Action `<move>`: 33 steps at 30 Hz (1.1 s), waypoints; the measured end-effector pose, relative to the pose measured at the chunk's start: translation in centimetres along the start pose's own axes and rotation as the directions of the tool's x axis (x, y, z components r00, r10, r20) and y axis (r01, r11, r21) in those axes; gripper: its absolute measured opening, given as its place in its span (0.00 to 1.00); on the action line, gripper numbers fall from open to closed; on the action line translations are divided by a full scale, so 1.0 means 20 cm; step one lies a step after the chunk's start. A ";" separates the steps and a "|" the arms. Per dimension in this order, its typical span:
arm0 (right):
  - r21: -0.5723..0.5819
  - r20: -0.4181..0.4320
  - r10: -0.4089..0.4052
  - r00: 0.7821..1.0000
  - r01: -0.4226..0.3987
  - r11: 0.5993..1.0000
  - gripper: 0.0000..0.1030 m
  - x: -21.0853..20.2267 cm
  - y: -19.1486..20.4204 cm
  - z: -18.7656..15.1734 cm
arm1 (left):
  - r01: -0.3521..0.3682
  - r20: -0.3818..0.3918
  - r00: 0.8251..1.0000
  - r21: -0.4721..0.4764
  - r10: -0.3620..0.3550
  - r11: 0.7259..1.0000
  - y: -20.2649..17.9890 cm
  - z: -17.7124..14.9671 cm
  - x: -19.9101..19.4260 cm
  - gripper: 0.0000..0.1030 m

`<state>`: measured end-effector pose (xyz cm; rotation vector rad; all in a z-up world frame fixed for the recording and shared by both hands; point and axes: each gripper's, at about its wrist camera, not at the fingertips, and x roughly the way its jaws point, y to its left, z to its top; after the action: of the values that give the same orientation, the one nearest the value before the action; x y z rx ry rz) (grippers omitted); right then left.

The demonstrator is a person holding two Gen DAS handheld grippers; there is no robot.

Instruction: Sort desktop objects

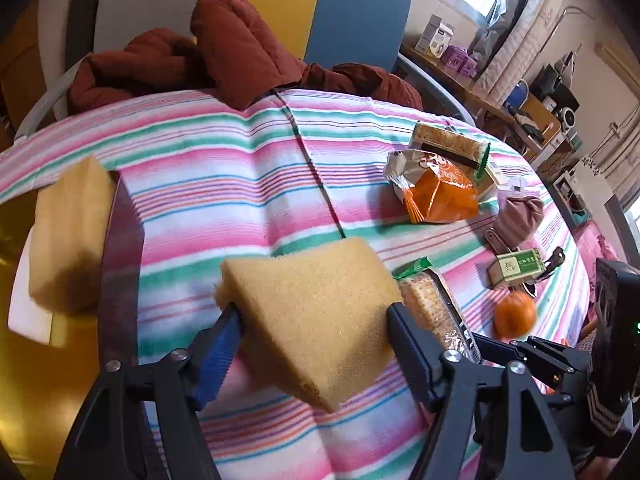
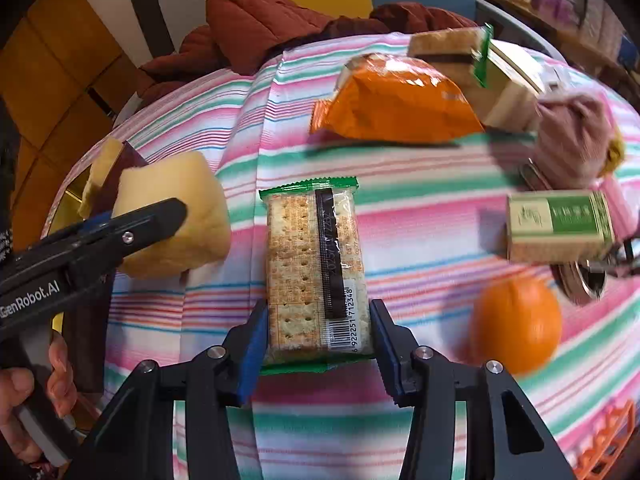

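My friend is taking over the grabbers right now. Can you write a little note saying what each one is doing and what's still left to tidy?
Left gripper: holds a yellow sponge in its jaws, above the striped cloth.
Right gripper: jaws around the near cracker packet; a firm grip cannot be confirmed.
A second sponge sits at the cloth's left edge.
Still scattered: orange snack bag, far cracker packet, green box, orange, pink cloth bundle.
Left to do: place the sponge, lift the crackers, sort the rest.
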<state>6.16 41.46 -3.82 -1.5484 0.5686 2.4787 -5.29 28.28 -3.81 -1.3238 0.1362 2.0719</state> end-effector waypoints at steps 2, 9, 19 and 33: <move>-0.008 -0.006 -0.006 1.000 0.006 1.000 0.49 -0.04 -0.01 -0.06 | 0.004 -0.005 1.000 0.019 -0.004 1.000 -0.01 -0.03 -0.02 0.71; -0.047 0.005 -0.033 0.999 0.033 0.998 0.75 -0.02 0.02 -0.01 | -0.124 0.106 0.989 0.232 0.101 0.965 -0.09 0.02 -0.15 0.75; -0.087 0.034 -0.052 0.998 0.055 0.995 0.79 0.13 0.08 0.06 | -0.081 0.006 0.996 0.458 0.088 0.885 -0.16 0.05 -0.02 0.79; -0.125 0.092 -0.107 0.990 0.118 0.985 0.72 0.14 0.14 -0.05 | -0.043 -0.025 0.998 0.377 0.056 0.925 -0.11 0.03 -0.08 0.76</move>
<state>4.71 38.31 -6.09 -1.4665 0.3032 2.5249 -4.11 29.51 -1.63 -1.1269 0.5605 1.9396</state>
